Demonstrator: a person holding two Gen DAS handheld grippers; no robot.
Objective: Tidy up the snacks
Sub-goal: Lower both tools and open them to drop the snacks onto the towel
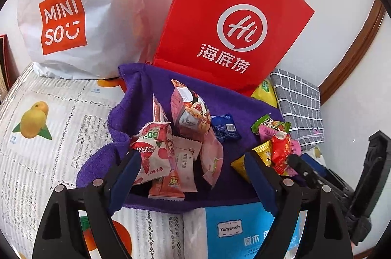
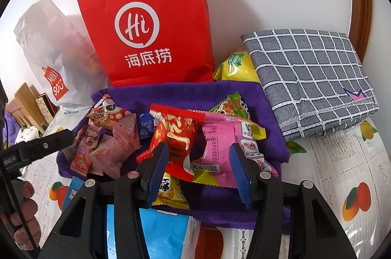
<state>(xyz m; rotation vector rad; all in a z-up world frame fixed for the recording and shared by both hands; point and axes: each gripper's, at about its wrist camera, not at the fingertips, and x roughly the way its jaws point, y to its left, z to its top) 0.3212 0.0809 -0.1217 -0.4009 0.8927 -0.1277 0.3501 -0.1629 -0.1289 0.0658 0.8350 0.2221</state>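
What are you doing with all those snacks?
A person holds tongs in each hand over a purple towel piled with snack packets. The left tongs hang open around the pink packets, gripping nothing yet. The right tongs are open around a red packet and a pink packet. A red paper bag and a white Miniso bag stand behind the towel against the wall.
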